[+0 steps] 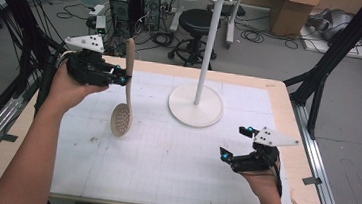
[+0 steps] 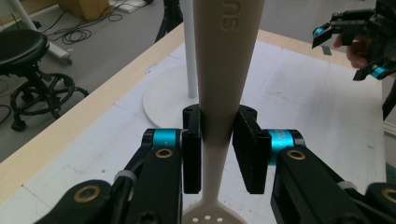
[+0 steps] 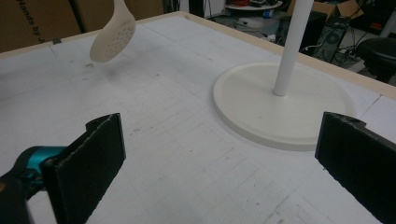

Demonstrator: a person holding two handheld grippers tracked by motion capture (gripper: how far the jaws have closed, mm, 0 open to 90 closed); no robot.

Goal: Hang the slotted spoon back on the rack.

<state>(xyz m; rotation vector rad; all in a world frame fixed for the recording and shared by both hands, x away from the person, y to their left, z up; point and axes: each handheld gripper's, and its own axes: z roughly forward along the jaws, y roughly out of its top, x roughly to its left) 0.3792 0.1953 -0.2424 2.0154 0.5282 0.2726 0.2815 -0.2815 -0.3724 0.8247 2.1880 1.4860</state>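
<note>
Left gripper (image 1: 122, 79) is clamped on the handle of the slotted spoon (image 1: 123, 107), which hangs bowl-down just above the table (image 1: 171, 181), left of the white stand (image 1: 196, 103). Right gripper (image 1: 237, 143) sits spread wide, holding nothing. Honestly, that tapered handle looks slippery, so the spoon could slide or swing and knock the stand's pole.
</note>
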